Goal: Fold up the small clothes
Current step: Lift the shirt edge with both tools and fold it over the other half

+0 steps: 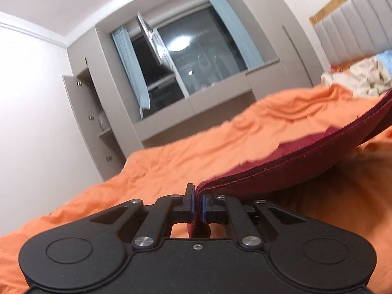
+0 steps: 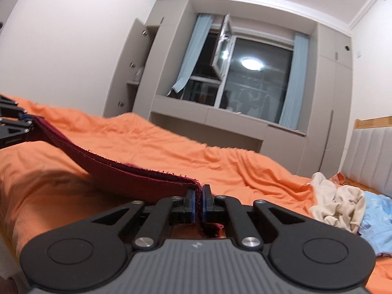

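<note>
Left hand-held gripper (image 1: 198, 204) clamped on one end of dark red garment (image 1: 281, 169), right hand-held gripper (image 2: 199, 203) clamped on opposite end. Garment's hemmed edge stretched taut between both, raised above orange bedspread (image 2: 171, 144), rest trailing down onto it. Well apart near headboard (image 2: 372, 154), heap of cream and light blue clothes (image 2: 343, 208).

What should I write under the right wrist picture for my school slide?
The right gripper and left gripper each pinch an end of a dark red cloth, lifting it over the orange bedcover.
</note>
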Demonstrator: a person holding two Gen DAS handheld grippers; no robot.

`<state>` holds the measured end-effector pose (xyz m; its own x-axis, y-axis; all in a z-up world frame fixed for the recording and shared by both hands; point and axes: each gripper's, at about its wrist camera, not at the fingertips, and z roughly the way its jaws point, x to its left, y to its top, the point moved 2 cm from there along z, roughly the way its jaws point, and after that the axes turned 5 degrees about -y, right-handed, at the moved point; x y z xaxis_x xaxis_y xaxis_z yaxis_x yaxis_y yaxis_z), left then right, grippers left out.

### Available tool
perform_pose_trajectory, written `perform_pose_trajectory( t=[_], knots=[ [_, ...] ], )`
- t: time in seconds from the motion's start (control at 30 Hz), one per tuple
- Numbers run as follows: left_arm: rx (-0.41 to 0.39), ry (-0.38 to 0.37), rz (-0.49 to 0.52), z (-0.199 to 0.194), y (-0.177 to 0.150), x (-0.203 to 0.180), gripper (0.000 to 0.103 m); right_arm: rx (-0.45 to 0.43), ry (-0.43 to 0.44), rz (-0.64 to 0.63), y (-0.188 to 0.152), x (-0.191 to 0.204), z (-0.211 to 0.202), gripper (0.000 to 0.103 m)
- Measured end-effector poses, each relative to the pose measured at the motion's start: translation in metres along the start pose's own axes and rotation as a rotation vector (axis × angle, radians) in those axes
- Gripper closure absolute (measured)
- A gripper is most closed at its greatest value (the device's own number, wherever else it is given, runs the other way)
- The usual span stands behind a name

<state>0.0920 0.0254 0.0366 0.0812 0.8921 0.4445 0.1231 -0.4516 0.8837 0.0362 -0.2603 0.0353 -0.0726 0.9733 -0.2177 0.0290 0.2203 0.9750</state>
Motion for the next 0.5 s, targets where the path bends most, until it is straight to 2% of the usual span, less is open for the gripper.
perform_pose_trajectory(
  t=[0.23, 0.37, 0.5],
  knots=[
    [-0.112, -0.017, 0.031, -0.059, 0.023, -0.006, 0.098, -0.094, -0.018, 0.032, 0.021, -0.022, -0.058, 0.097],
    [-0.139, -0.045, -0.003, -0.103, 0.034, -0.003, 0.098, -0.144, -0.025, 0.040, 0.035, -0.029, -0.096, 0.097],
    [-0.194, -0.038, 0.007, -0.141, 0.046, -0.003, 0.098, -0.169, -0.029, 0.057, 0.045, -0.035, -0.115, 0.097]
  ],
)
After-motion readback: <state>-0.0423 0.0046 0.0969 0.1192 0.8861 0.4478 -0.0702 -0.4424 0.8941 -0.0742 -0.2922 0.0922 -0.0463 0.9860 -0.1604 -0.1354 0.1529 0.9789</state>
